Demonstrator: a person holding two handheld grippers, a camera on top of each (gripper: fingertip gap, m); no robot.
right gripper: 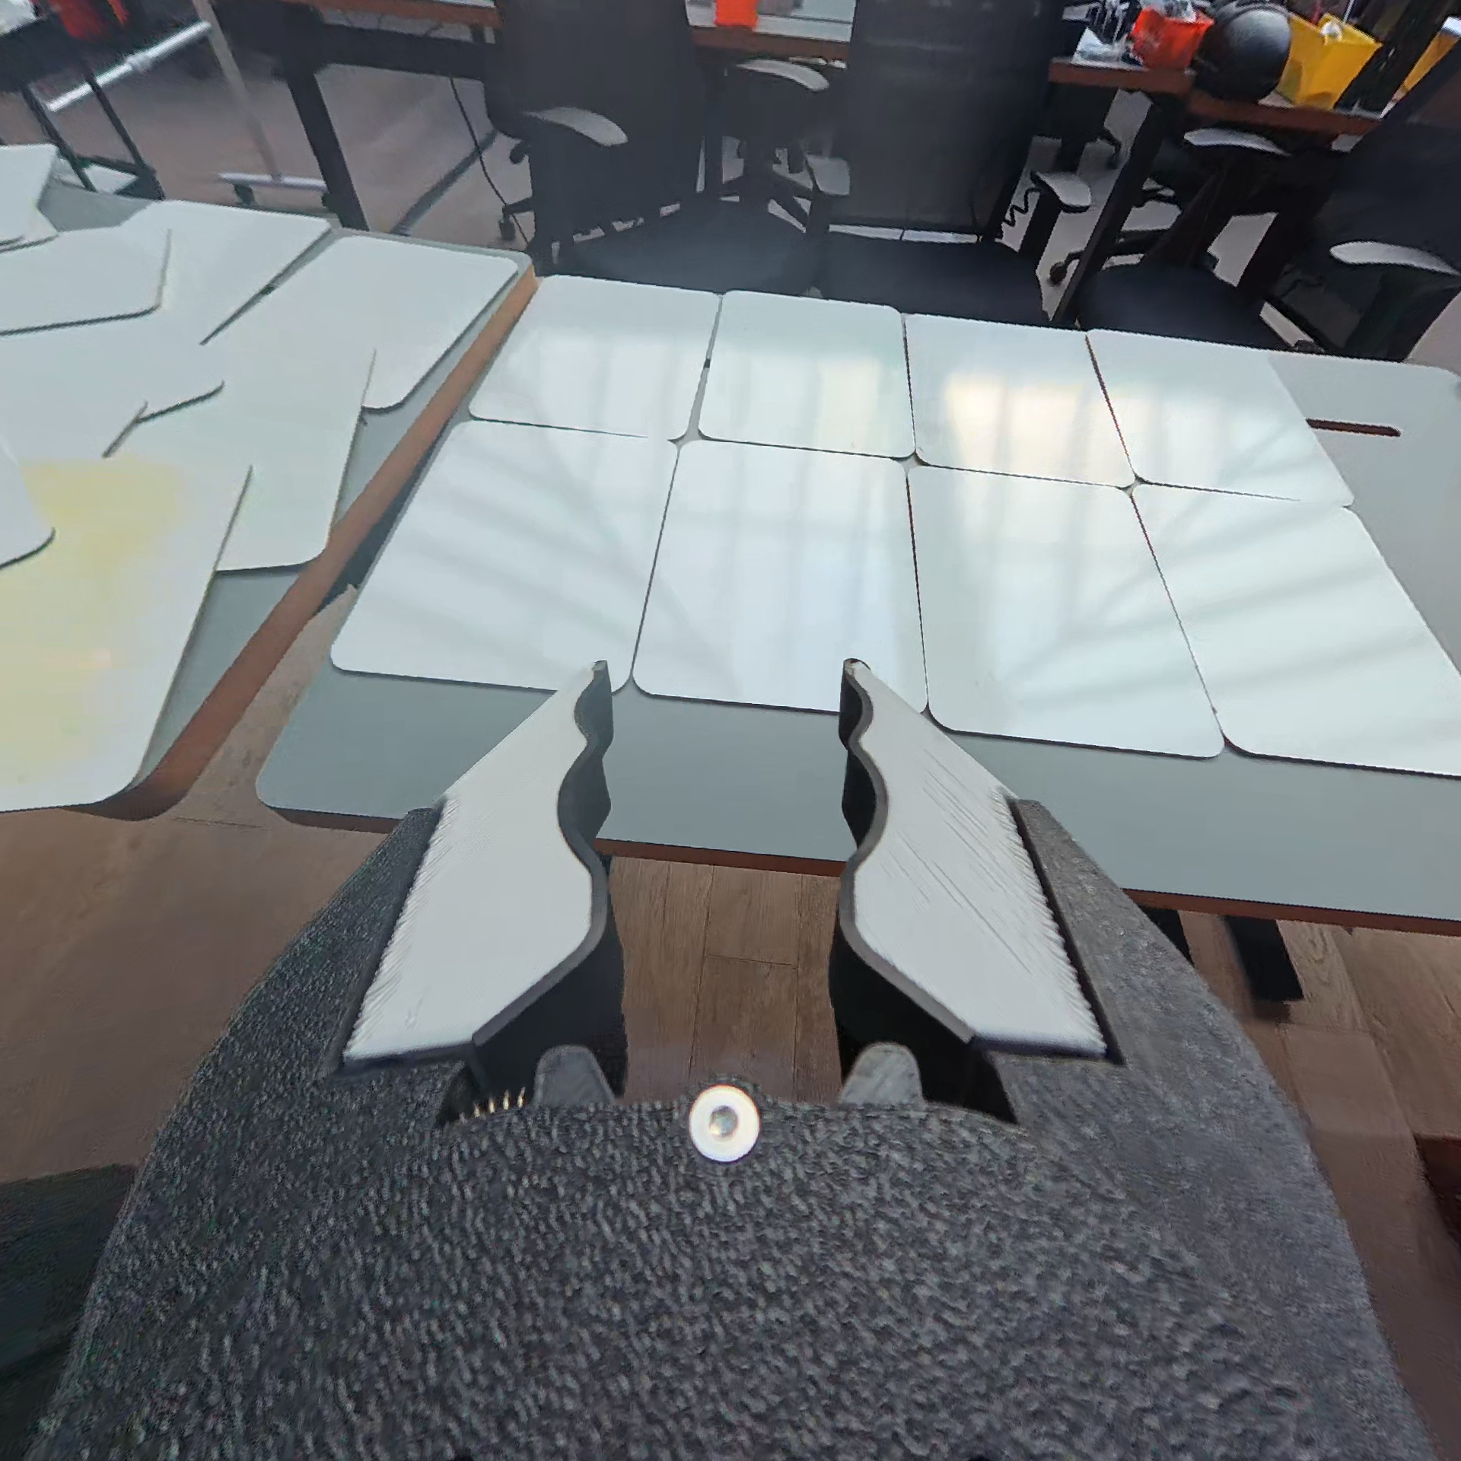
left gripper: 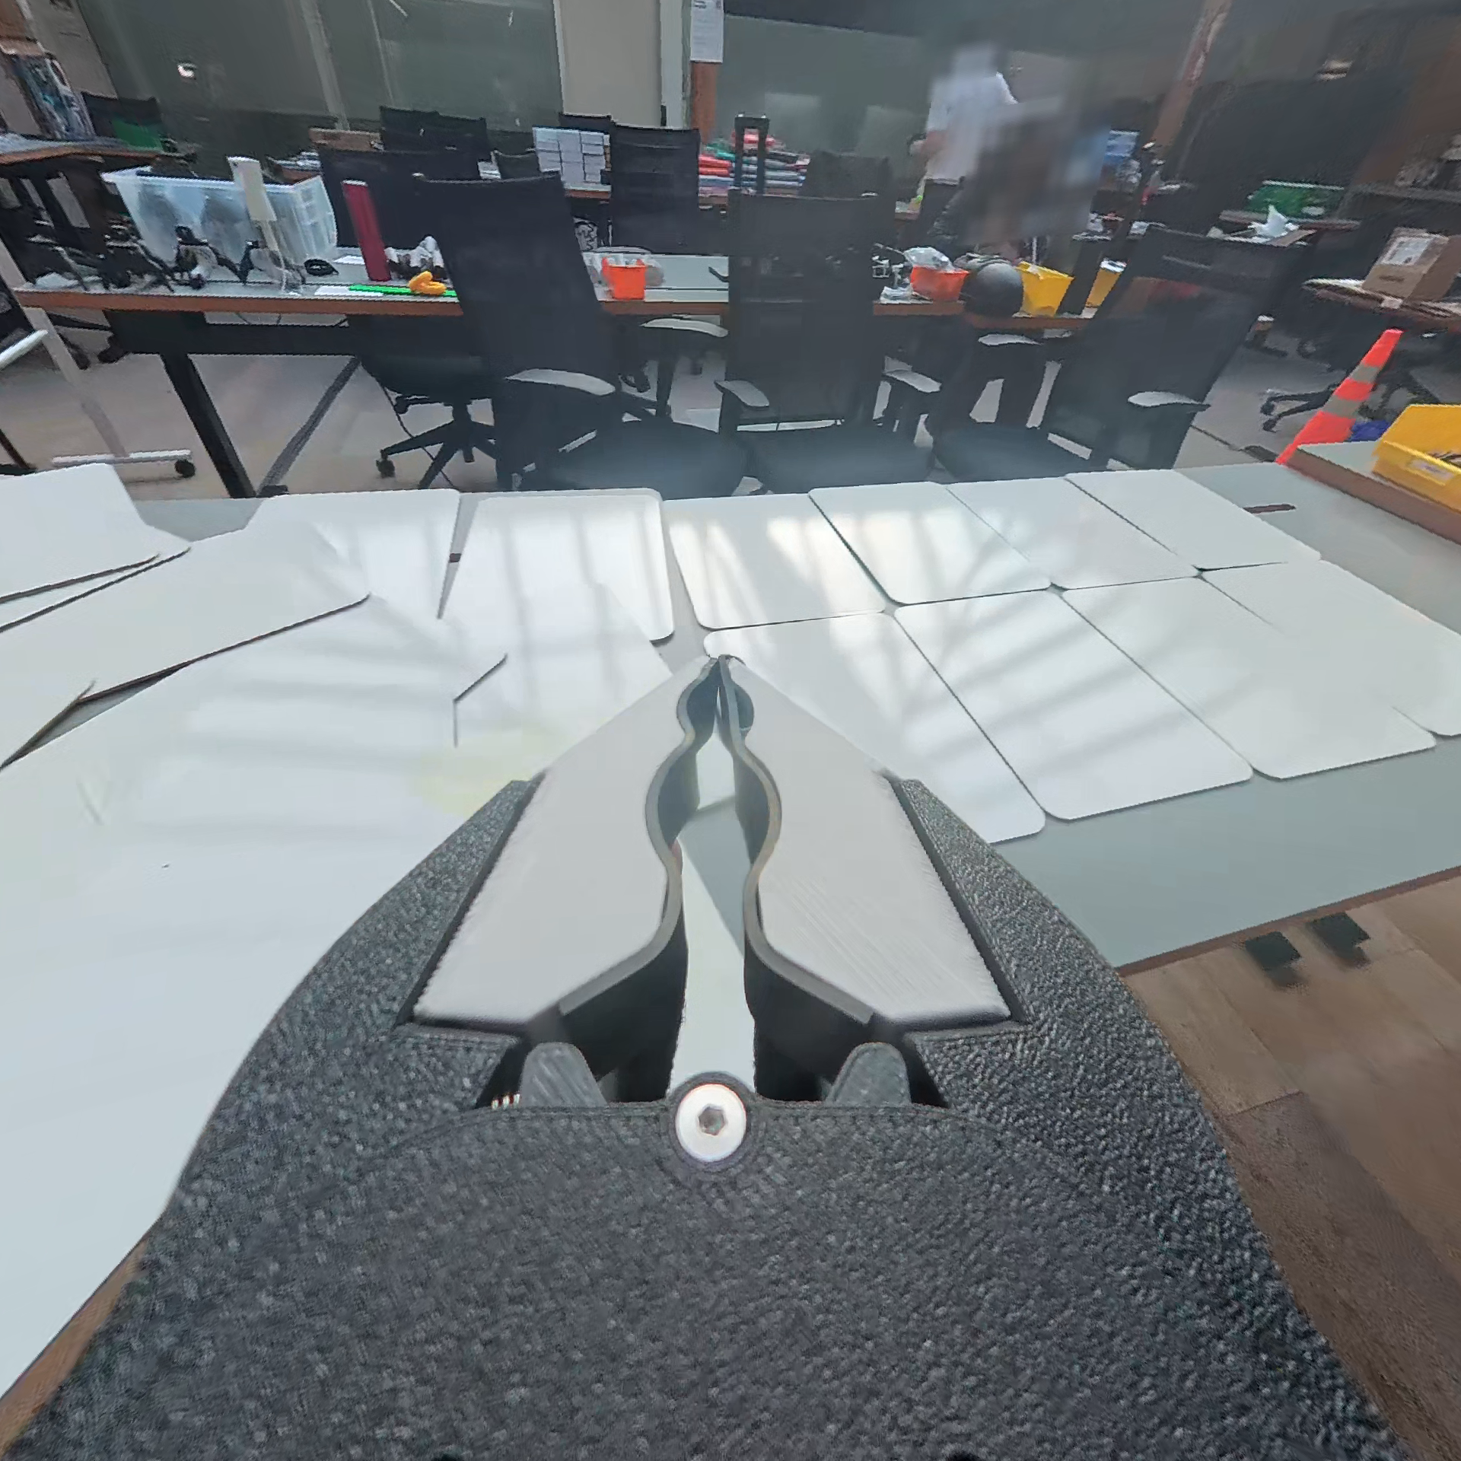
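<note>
Over two abutting surfaces, both hand-held grippers hang clear of everything and hold nothing.

Left hand-held gripper (left gripper: pixel 721 662): fingertips drawn together, nothing visible between them. It sits above the seam where the left surface (left gripper: pixel 198 506) meets the right surface (left gripper: pixel 1186 893). Loose white sheets (left gripper: pixel 237 751) overlap in a disorderly pile beneath and to its left; a row of white boards (left gripper: pixel 1091 696) lies ahead and to its right, the nearest corner just beyond the tips.

Right hand-held gripper (right gripper: pixel 726 672): fingers well apart, empty. It hovers off the near edge of the right surface (right gripper: pixel 474 759), over the wooden floor (right gripper: pixel 711 949). Eight white boards (right gripper: pixel 779 569) lie flat in two rows of four, edges touching or nearly so. The near row's front edges lie just ahead of the tips, with the second board from the left most nearly in line.

Risks, as judged from this layout:
- Boards lie flat and thin with glossy faces; fingers closing from above may slide off rather than grip.
- Neighbouring boards touch, so catching one edge could shift or lift the next.
- The left pile overlaps loosely; a nudge may push sheets across the seam or off the edge.
- The right unit is low at the surface's edge; advancing level could strike the rim.
- Glare on the boards hides their edges.
</note>
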